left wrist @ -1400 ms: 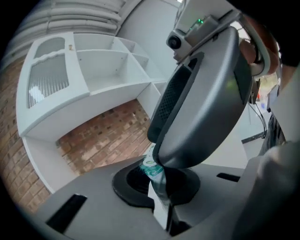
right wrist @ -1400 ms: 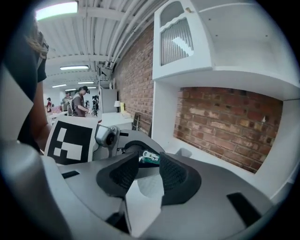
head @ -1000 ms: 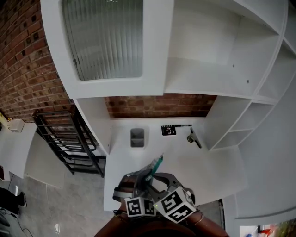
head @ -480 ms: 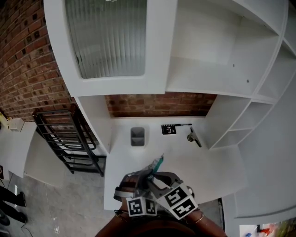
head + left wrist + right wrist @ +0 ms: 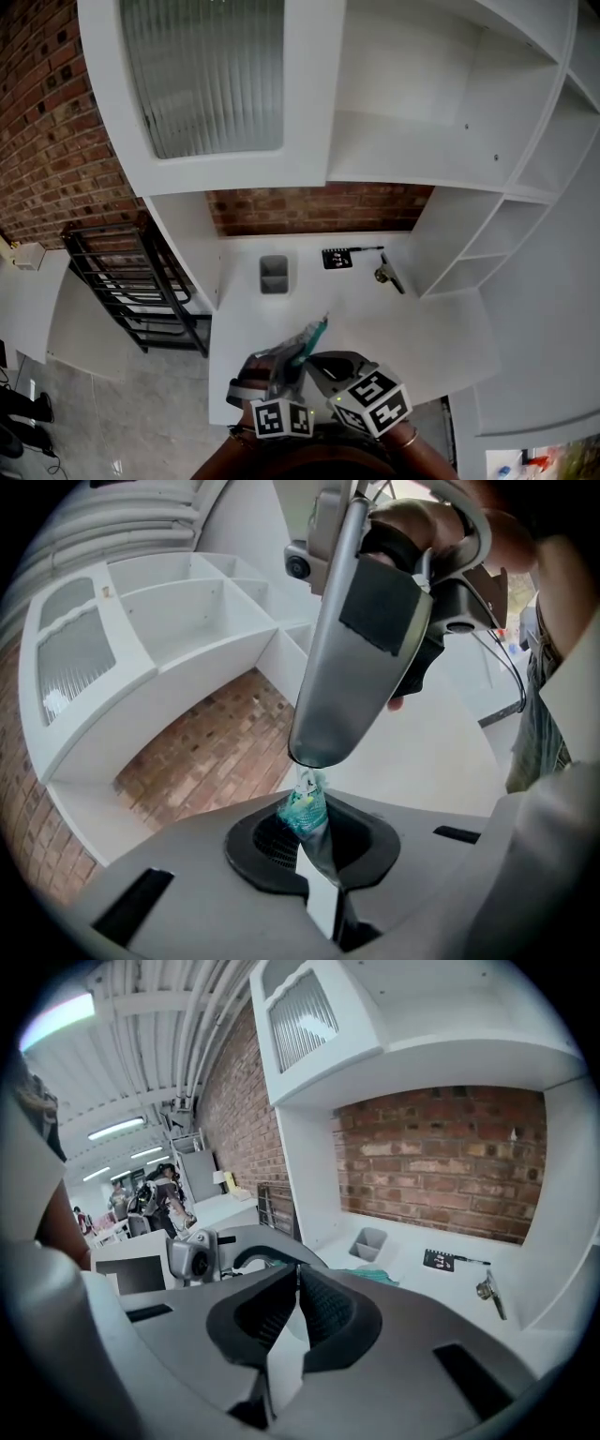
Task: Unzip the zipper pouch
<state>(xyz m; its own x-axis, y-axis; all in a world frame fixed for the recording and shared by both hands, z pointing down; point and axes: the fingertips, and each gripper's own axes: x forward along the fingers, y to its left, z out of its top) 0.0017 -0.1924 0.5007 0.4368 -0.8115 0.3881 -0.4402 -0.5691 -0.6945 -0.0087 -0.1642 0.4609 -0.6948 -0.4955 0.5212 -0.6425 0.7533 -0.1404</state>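
I read left claw (image 5: pixel 319 860) clamped on zipper pouch (image 5: pixel 304 810) | right claw (image 5: pixel 298 1279) jaws have just been closing, now together, tip touching pouch top above left claw

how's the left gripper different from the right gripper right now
The left gripper is clamped on the teal mesh pouch, deep between its pads; the right gripper, whose jaws have just been closing, meets only at its tips near the pouch's top, hold unclear. The left gripper's marker cube looks level; the right gripper's cube is tilted. Both are shut.
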